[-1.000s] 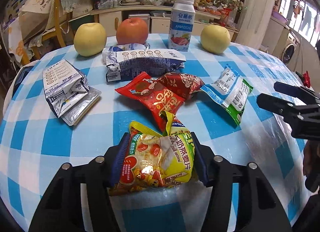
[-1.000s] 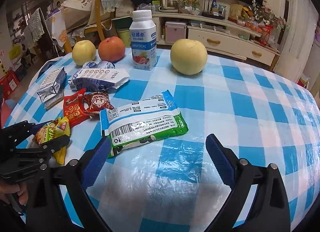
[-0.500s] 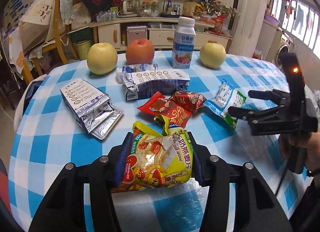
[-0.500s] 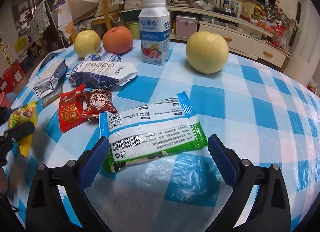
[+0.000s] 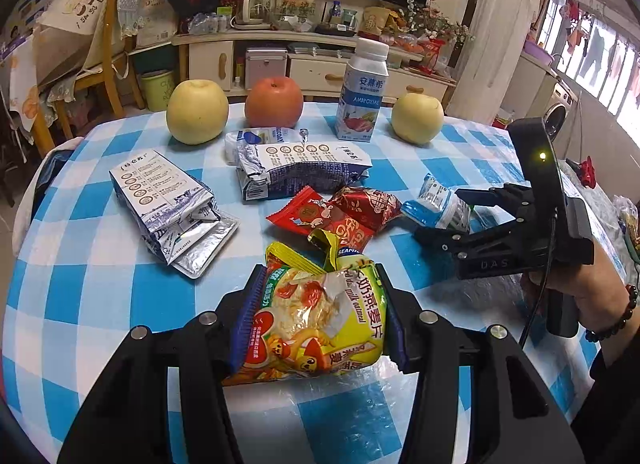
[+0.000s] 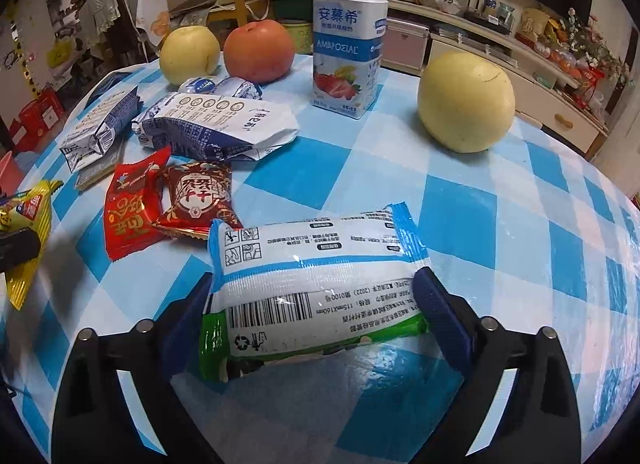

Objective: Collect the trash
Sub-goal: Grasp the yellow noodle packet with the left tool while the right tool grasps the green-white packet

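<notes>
- The left gripper point(image 5: 316, 316) points steeply down over the near edge of the worktop point(image 5: 100, 296), which wears a blue-and-white checked cloth.
- Its blue pads point(image 5: 248, 312) pinch a yellow oatmeal packet point(image 5: 312, 316) from both sides; the packet's crumpled top sticks up past the fingertips.
- The right gripper point(image 6: 320, 304) is also tilted well downward, its fingers reaching either side of a white, blue and green wrapper point(image 6: 312, 284) that lies on the cloth with its barcode face up.
- Its jaws are closing with the wrapper between them; both blue pads point(image 6: 440, 304) sit against the wrapper's ends, which bulge up slightly.
- In the left wrist view, a person's hand point(image 5: 580, 292), with a bead bracelet at the wrist, grips the right gripper's handle from the right side of the worktop.
- Two red snack wrappers point(image 5: 340, 215) lie overlapping in the middle of the worktop, just beyond the oatmeal packet and beside the white, blue and green wrapper.
- Two flattened blue-and-white cartons lie further out: one point(image 5: 168, 203) on the left, one point(image 5: 300, 171) near the centre.
- At the far edge stand two yellow apples point(image 5: 198, 111), a red apple point(image 5: 274, 101) and an upright yogurt bottle point(image 5: 362, 95).
</notes>
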The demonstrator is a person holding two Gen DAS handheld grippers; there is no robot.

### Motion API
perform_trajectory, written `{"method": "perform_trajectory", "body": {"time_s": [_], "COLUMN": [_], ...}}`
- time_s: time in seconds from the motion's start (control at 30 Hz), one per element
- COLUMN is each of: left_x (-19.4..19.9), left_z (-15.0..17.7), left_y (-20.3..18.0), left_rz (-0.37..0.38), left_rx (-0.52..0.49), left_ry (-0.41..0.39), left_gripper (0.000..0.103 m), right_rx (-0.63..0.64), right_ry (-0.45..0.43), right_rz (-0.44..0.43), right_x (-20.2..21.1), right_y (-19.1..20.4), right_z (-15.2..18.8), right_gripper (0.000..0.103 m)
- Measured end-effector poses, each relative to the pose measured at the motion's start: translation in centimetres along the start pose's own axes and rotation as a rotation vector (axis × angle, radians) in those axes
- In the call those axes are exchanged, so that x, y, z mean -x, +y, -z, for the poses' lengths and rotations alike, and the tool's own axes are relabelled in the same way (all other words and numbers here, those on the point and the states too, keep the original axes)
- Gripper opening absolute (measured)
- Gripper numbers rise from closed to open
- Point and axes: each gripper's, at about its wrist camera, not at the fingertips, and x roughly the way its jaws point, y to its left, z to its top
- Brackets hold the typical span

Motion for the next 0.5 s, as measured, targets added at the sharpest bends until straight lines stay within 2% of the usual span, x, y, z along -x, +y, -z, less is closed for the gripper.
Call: {"method": "perform_trajectory", "body": {"time_s": [0.07,0.5], "left_x": [0.2,0.6], "left_z": [-0.1,-0.3], "left_y": [0.1,0.8], "left_rz": [0.000,-0.011], "left_rx": [0.001,0.011], "left_ry": [-0.006,-0.023], "left_gripper": [0.053,0.054], "right_rx": [-0.011,-0.008], "right_ry": [0.002,-0.072], "right_rz": [-0.024,-0.015], "right_x": [0.4,2.6], "right_y": [-0.2,0.6], "right_z": [-0.1,0.0], "right_gripper": [0.071,0.068]}}
